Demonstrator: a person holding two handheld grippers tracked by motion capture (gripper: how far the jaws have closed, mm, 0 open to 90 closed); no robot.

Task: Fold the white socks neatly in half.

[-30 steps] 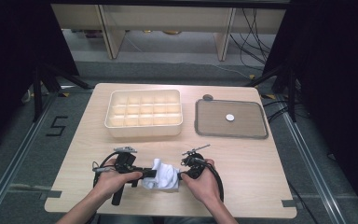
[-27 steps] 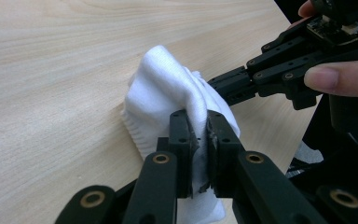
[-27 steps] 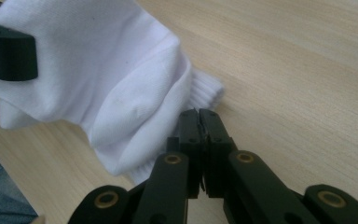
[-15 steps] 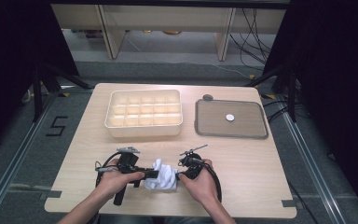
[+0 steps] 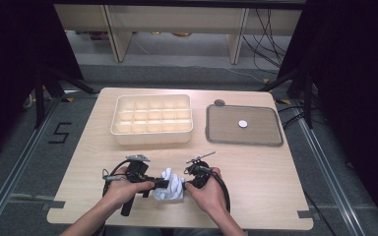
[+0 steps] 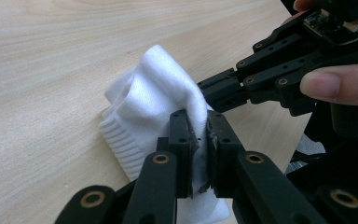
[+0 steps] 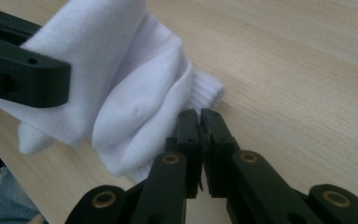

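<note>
White sock [image 5: 173, 184] bunched at the near edge of the counter [image 5: 256, 167], between both hands. Left gripper [image 6: 198, 140] fingers clenched on a fold of the sock, fabric pinched between the pads. Right gripper [image 7: 199, 122] fingers nearly closed, pressed against the ribbed cuff; cannot tell whether any cloth is caught. Farther back, apart from the sock: a cream divided tray [image 5: 152, 120] and a grey tray [image 5: 243, 125].
</note>
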